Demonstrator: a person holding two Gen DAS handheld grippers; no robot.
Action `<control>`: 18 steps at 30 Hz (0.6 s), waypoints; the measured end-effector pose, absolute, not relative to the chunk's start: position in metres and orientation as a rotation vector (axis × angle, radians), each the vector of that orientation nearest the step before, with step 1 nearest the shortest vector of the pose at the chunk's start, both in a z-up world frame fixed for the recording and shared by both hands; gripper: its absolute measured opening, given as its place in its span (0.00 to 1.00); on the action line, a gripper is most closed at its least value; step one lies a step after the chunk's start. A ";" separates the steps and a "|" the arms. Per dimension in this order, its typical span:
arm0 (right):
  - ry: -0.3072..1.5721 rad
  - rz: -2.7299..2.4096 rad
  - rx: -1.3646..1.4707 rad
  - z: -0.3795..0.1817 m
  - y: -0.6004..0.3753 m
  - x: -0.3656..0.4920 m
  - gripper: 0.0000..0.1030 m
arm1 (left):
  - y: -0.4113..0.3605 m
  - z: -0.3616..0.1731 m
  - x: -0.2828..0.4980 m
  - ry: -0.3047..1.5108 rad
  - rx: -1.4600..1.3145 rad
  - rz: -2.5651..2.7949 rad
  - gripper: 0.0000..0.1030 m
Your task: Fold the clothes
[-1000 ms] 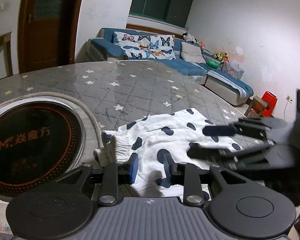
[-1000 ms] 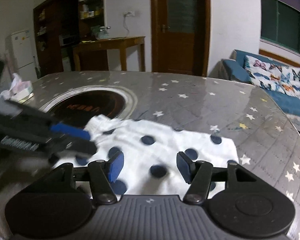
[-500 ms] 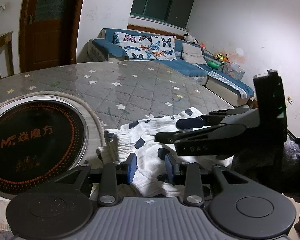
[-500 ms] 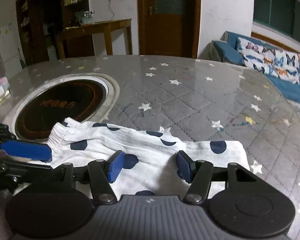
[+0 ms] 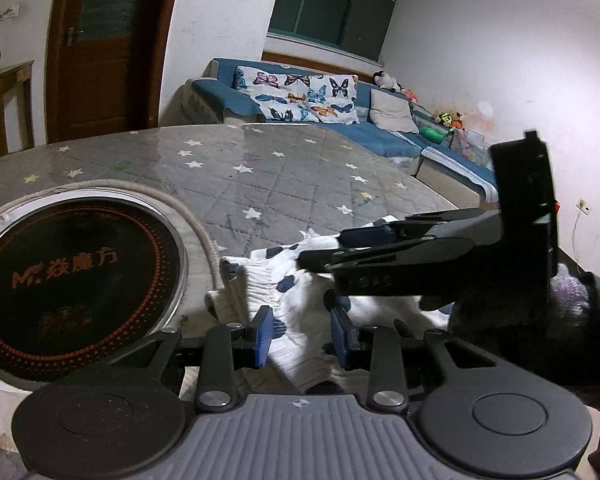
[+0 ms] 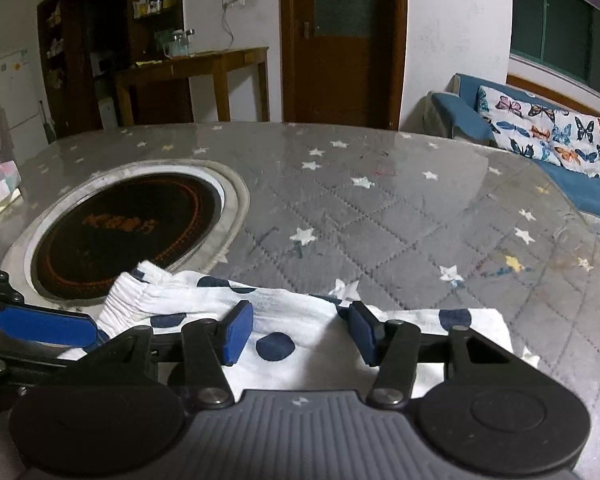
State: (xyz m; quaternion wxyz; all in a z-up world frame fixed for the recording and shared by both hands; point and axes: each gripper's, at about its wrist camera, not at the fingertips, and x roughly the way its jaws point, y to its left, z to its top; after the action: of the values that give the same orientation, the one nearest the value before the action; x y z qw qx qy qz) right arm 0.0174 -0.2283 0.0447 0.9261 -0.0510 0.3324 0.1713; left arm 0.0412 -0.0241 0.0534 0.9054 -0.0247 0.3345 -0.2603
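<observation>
A white garment with dark blue dots [image 5: 288, 292] lies on the grey star-patterned table [image 5: 284, 184], its elastic waistband toward the round cooktop. My left gripper [image 5: 302, 334] is open, low over the garment's near edge, with cloth between the pads. My right gripper [image 6: 300, 330] is open, just over the garment [image 6: 292, 320]. In the left wrist view the right gripper [image 5: 324, 248] reaches in from the right, above the cloth. In the right wrist view a left finger [image 6: 44, 324] shows at the left edge.
A round black induction cooktop [image 5: 72, 276] is set into the table left of the garment, and also shows in the right wrist view [image 6: 128, 228]. A blue sofa [image 5: 340, 120] stands beyond the table. A wooden side table [image 6: 196, 76] and a door stand behind.
The right gripper has swung leftward across the garment, over its middle. The left gripper has edged forward onto the near edge. The cloth looks more bunched toward the waistband.
</observation>
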 end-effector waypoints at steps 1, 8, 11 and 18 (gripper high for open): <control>0.674 0.353 -0.100 0.048 -0.230 0.014 0.52 | -0.022 0.054 0.041 0.691 -0.051 -0.530 0.35; 0.633 0.402 -0.093 0.064 -0.246 -0.031 0.52 | -0.014 0.049 0.041 0.706 -0.071 -0.493 0.38; 0.634 0.408 -0.092 0.058 -0.254 -0.054 0.52 | -0.013 0.045 0.041 0.714 -0.075 -0.487 0.38; 0.636 0.343 -0.072 0.045 -0.277 -0.092 0.53 | -0.014 0.043 0.042 0.714 -0.063 -0.475 0.39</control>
State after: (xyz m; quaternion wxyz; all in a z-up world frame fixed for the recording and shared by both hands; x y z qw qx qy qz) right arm -0.0922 -0.2773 0.0446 0.9348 -0.0354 0.3111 0.1676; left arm 0.0417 -0.0142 0.0430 0.9090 -0.0307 0.3461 -0.2303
